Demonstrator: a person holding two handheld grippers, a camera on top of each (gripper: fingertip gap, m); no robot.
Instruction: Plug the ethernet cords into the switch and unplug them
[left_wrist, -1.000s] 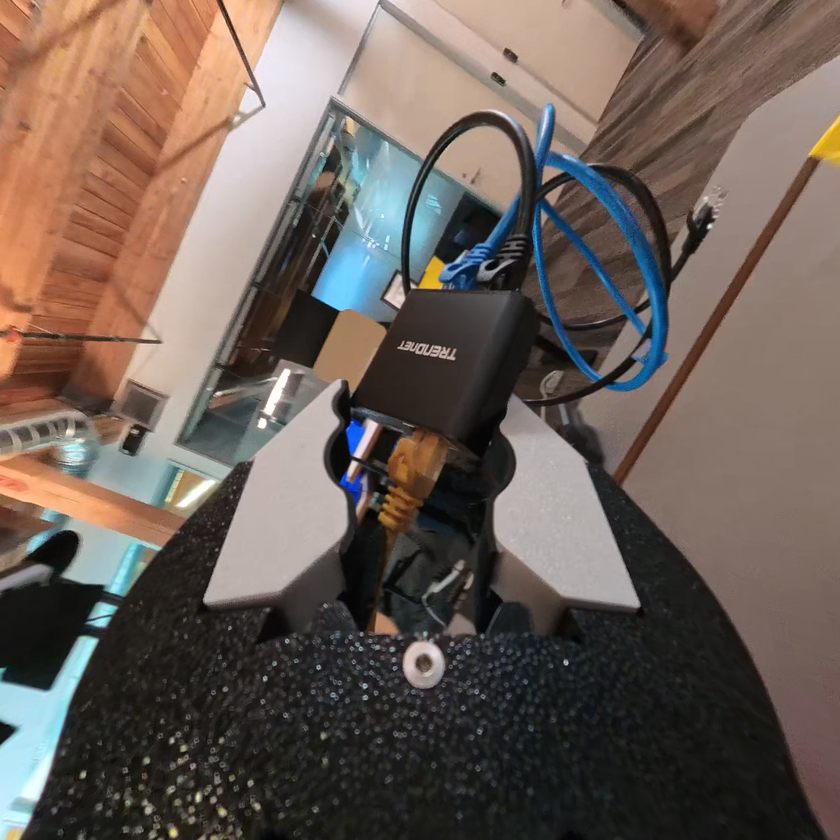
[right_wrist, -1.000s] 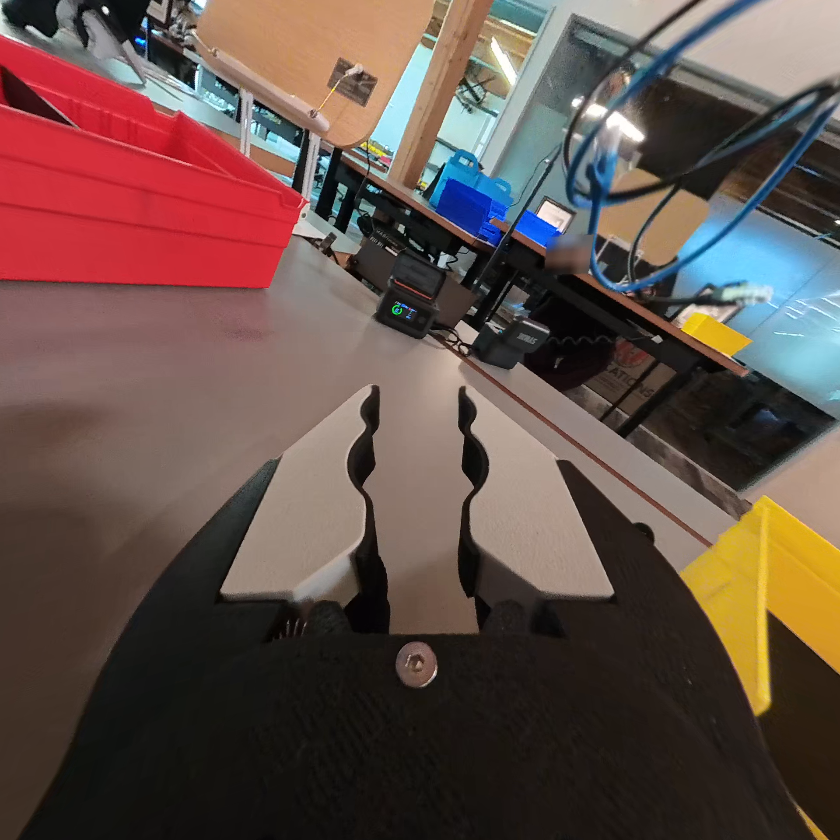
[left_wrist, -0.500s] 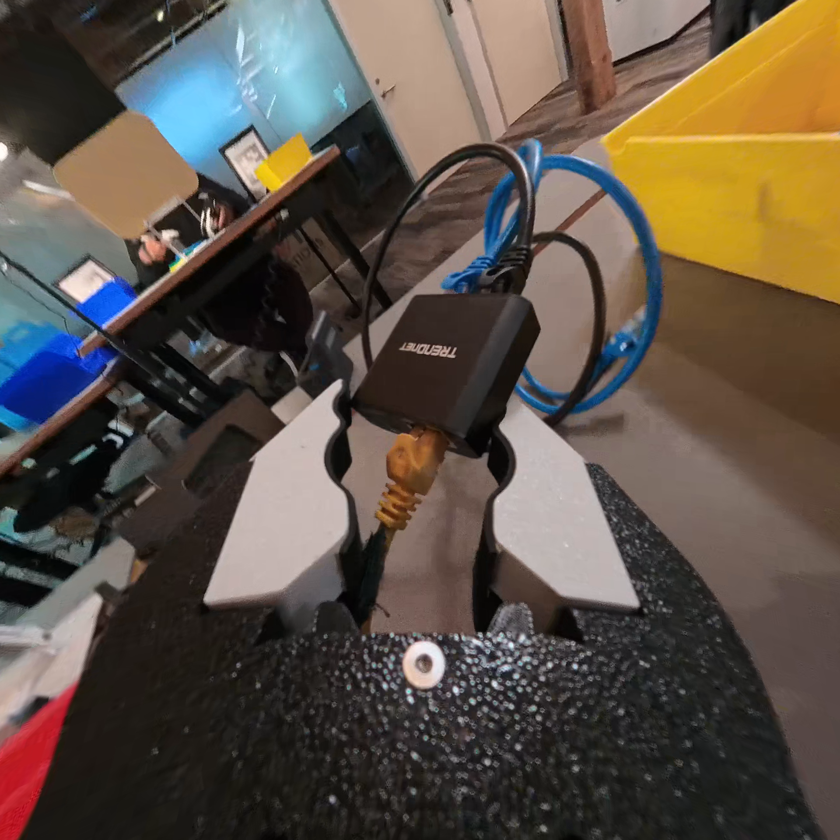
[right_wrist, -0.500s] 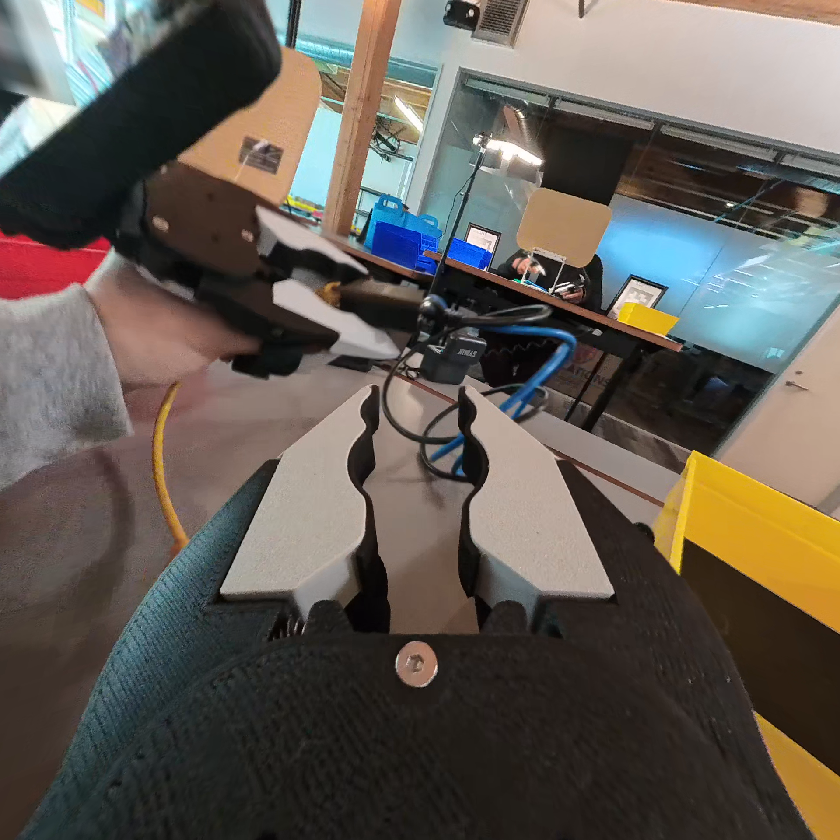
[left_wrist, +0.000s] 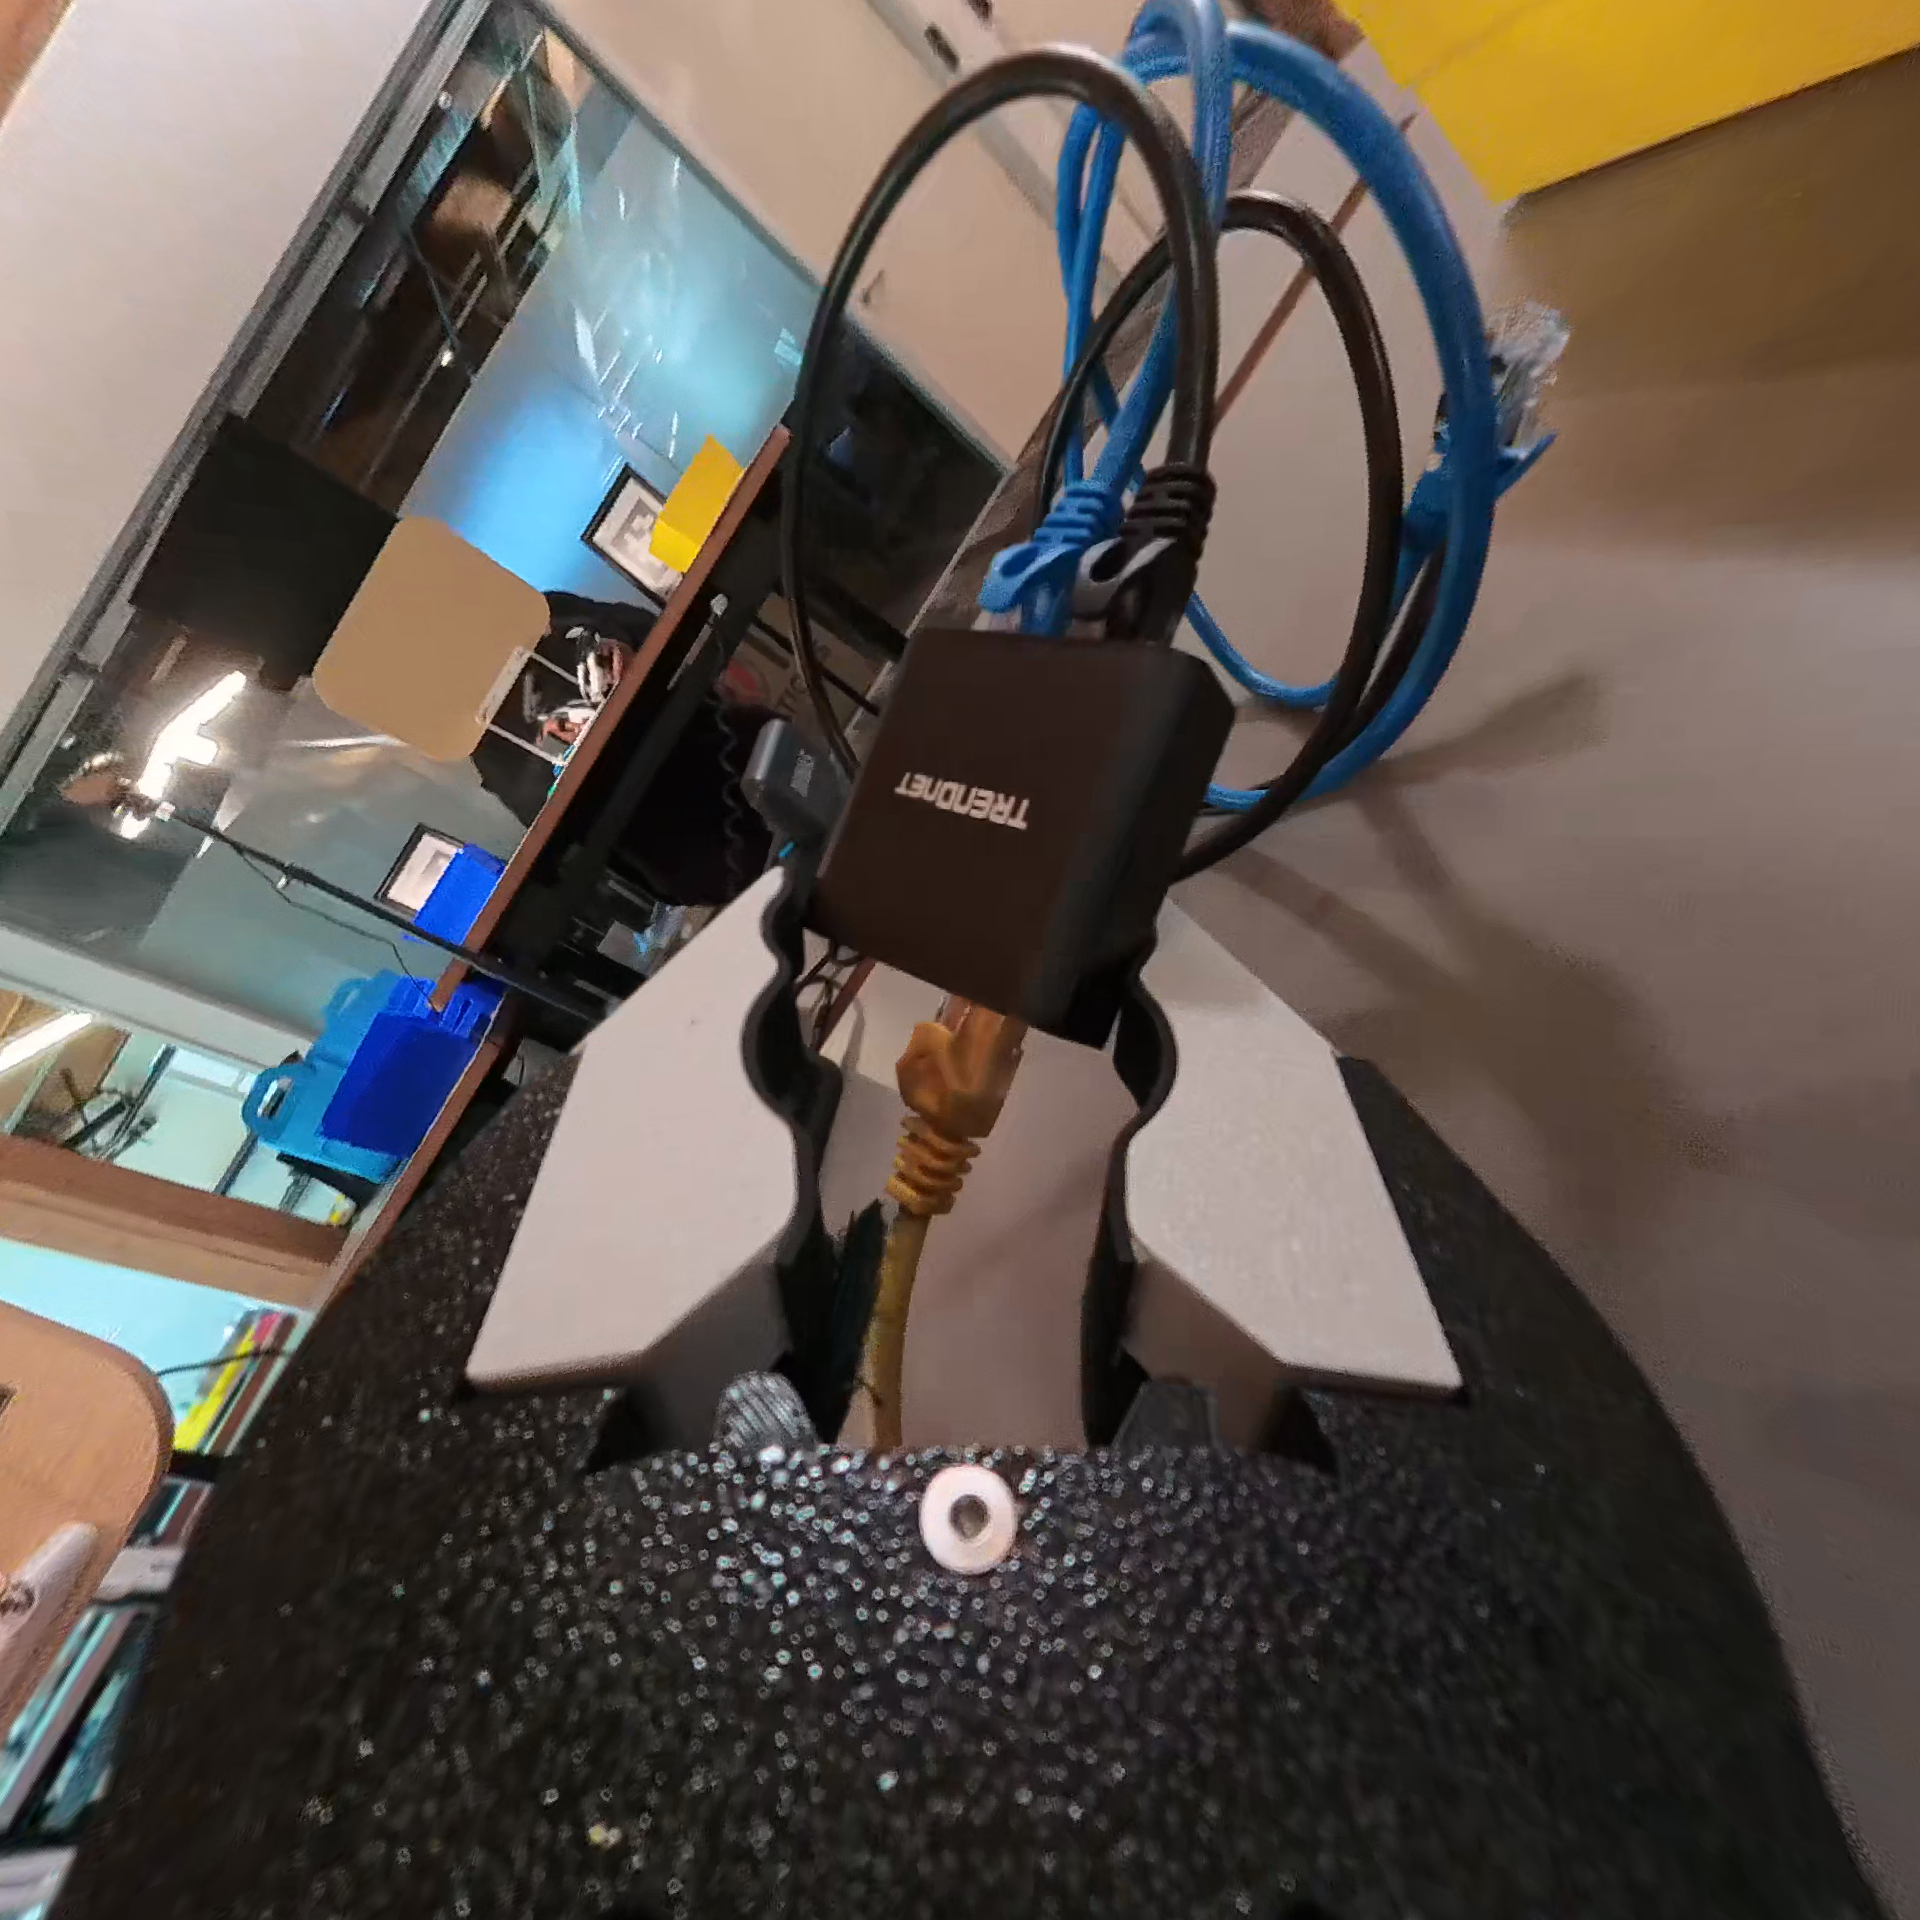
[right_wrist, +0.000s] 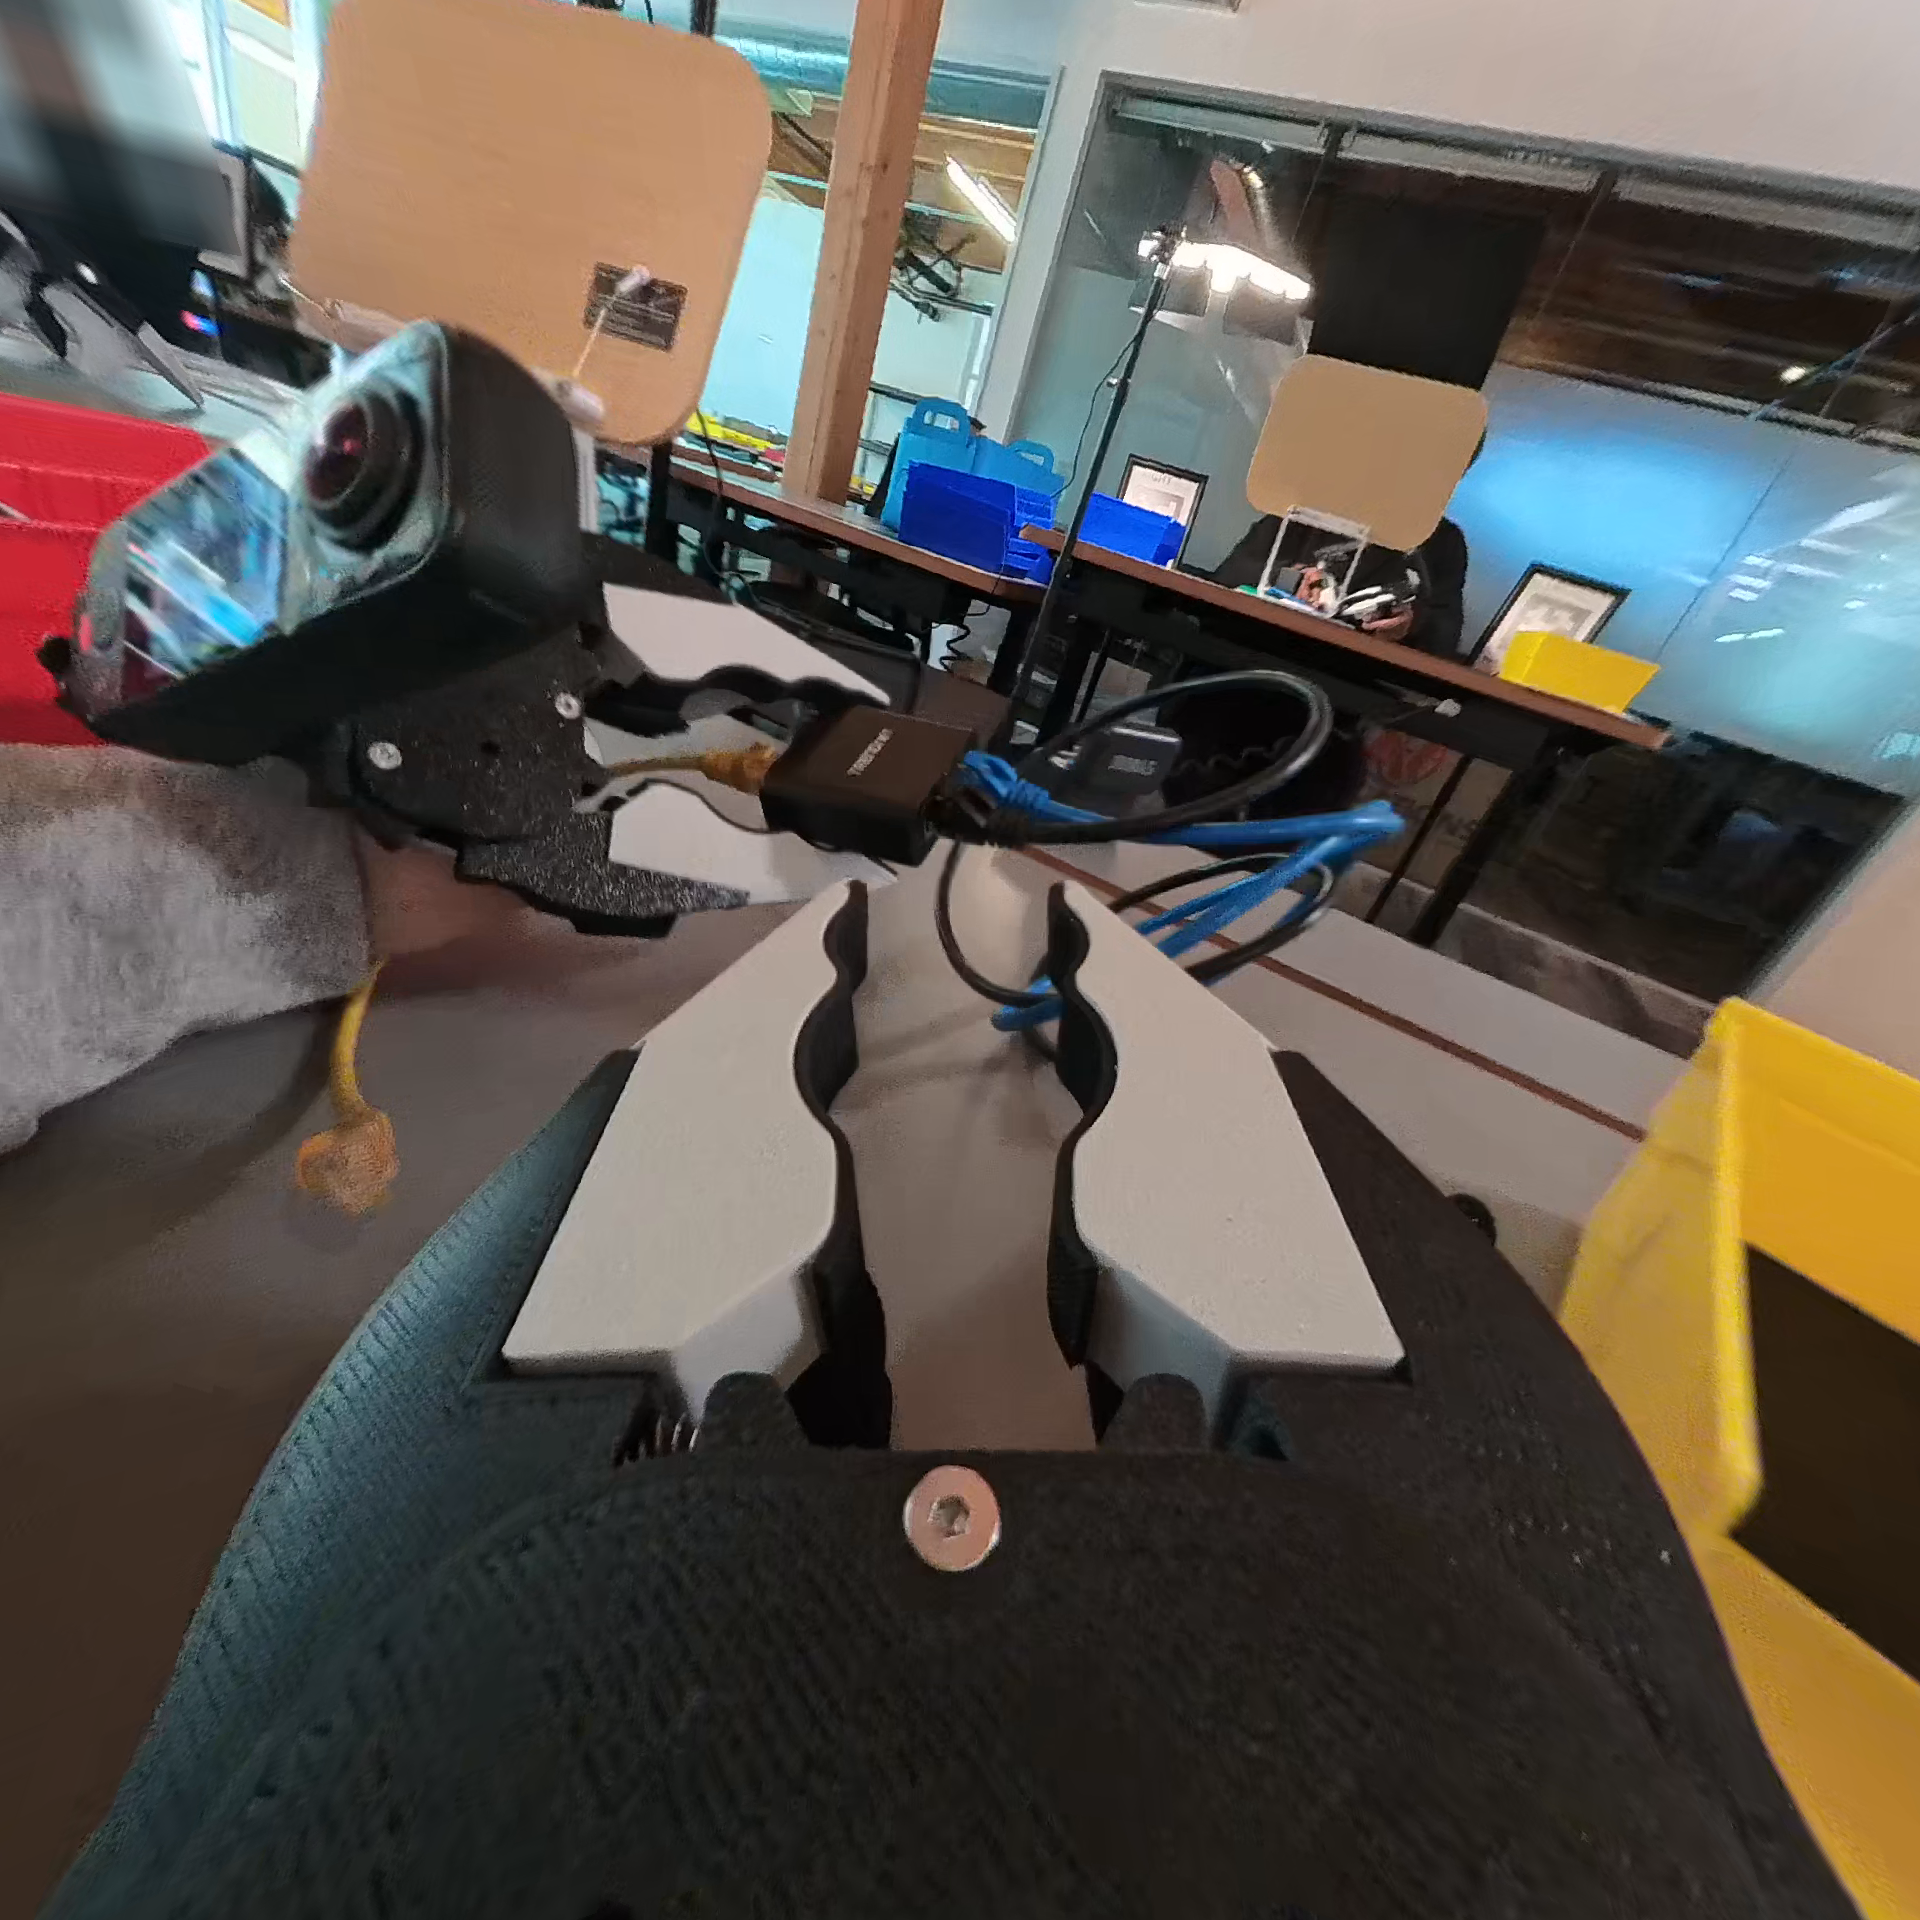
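Left gripper (left_wrist: 961, 935): clamped on black switch (left_wrist: 1013, 821), centre frame; yellow (left_wrist: 940, 1132), blue (left_wrist: 1439, 343), black cords (left_wrist: 1195, 312) plugged in. Right gripper (right_wrist: 956, 935): spread, empty, lower centre.

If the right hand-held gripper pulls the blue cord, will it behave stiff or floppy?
Probably springy rather than limp: the blue ethernet cord holds open loops in the air. It looks light, so the black switch may tug along unless the left hand-held gripper grips firmly.
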